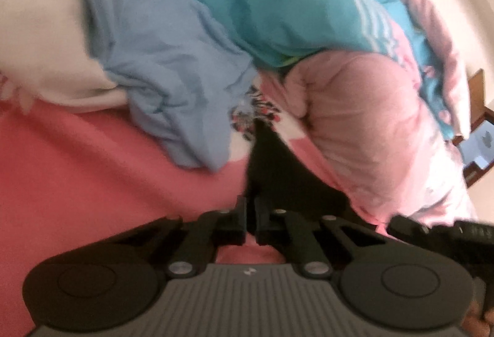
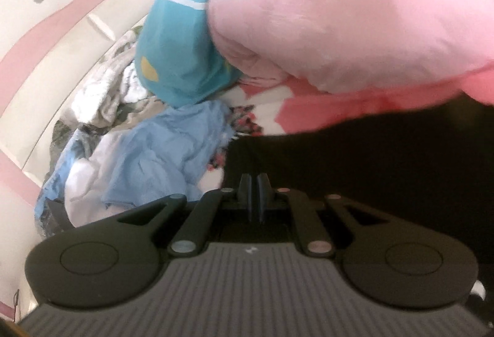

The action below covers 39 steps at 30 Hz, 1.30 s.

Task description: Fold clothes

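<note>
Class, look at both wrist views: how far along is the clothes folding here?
Done: nothing looks folded. The light blue garment and the teal garment lie crumpled on the pink bedspread. In hand: the left gripper and the right gripper are each closed on the black garment. Left: folding it, then the pile.

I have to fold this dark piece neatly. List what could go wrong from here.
1. Both claws, left and right, look shut on the black garment, close together; it may bunch.
2. The light blue garment and pink bedding crowd the black garment; a lift could drag them.
3. Blurred frames suggest fast motion, so the hold might slip.
</note>
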Each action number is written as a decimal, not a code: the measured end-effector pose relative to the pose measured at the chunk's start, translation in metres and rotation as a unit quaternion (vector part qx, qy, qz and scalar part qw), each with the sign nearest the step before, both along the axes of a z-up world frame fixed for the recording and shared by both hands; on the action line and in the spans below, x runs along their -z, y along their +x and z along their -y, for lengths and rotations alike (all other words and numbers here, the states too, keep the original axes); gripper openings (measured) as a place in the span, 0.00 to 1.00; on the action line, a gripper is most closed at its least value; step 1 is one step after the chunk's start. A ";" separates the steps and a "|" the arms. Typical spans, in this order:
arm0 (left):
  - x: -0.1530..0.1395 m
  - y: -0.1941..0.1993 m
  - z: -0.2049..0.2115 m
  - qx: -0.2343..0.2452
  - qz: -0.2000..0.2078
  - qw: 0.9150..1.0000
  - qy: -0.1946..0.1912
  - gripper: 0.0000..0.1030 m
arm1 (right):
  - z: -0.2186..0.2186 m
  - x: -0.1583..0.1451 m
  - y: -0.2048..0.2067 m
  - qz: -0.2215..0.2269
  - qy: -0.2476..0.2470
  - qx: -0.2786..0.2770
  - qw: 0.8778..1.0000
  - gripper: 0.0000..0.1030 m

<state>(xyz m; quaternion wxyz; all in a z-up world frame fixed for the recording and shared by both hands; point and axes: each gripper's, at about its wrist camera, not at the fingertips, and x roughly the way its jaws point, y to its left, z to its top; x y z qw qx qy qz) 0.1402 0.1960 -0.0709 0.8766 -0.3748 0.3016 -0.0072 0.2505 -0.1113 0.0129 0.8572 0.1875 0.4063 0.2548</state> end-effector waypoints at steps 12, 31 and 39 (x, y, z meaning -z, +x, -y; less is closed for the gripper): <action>0.005 -0.012 -0.012 -0.016 -0.019 1.000 -0.019 0.04 | -0.029 0.042 0.053 -0.025 -0.085 -0.005 0.996 0.05; 0.006 -0.016 -0.013 -0.028 -0.029 0.999 -0.030 0.08 | -0.060 0.048 0.079 -0.022 -0.074 -0.010 0.997 0.06; -0.003 -0.025 -0.017 -0.058 -0.024 0.998 -0.023 0.11 | 0.000 0.019 0.038 -0.027 -0.011 0.059 0.998 0.10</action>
